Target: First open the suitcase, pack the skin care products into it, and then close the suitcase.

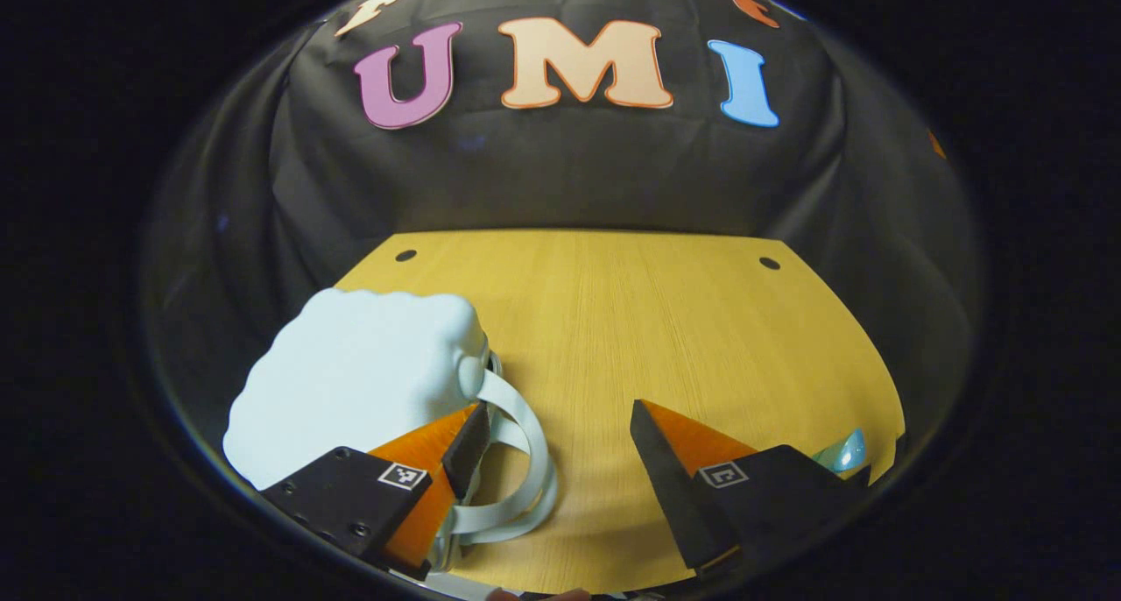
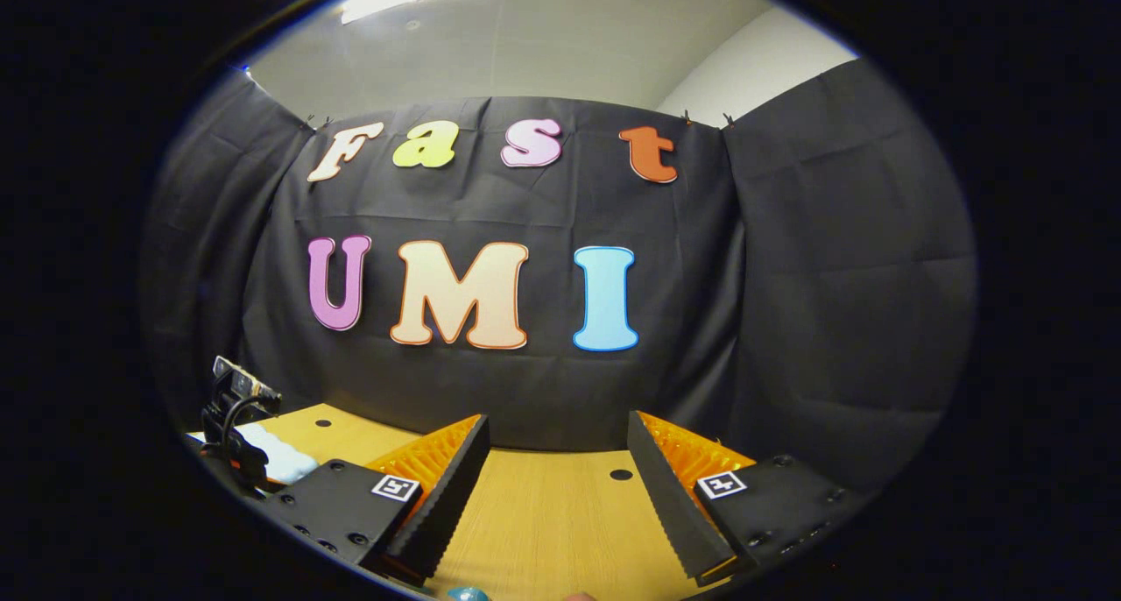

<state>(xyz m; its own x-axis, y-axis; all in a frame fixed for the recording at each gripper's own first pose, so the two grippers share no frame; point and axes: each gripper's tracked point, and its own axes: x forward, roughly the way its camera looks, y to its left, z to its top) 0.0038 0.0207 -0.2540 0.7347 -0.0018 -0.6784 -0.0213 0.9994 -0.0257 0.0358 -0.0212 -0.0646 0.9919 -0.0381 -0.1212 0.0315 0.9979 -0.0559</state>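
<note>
my left claw (image 1: 556, 456) is spread wide, nothing between its fingers, hovering low over the wooden table (image 1: 666, 321). at 9 o'clock from it sits the suitcase (image 1: 350, 382), a small pale-blue puffy case, lying on the table with its white handle (image 1: 525, 461) looping out toward me. my left finger is right against that handle and the case's edge, though i cannot tell if it is actually touching. the case looks closed from here, so by my reckoning step 1, opening it, is not done yet. at 4 o'clock, past my other finger, a teal shiny thing (image 1: 845, 450) peeks at the table's edge, possibly 1 of the skin care products; too little shows to be sure.

my right claw (image 2: 556, 496) is also gaping, empty, held higher and aimed at the wall (image 2: 788, 303). the suitcase shows at 9 o'clock there, with the other gripper's dark body (image 2: 232, 413) over it.

so all 3 steps remain: open, pack, close.
</note>
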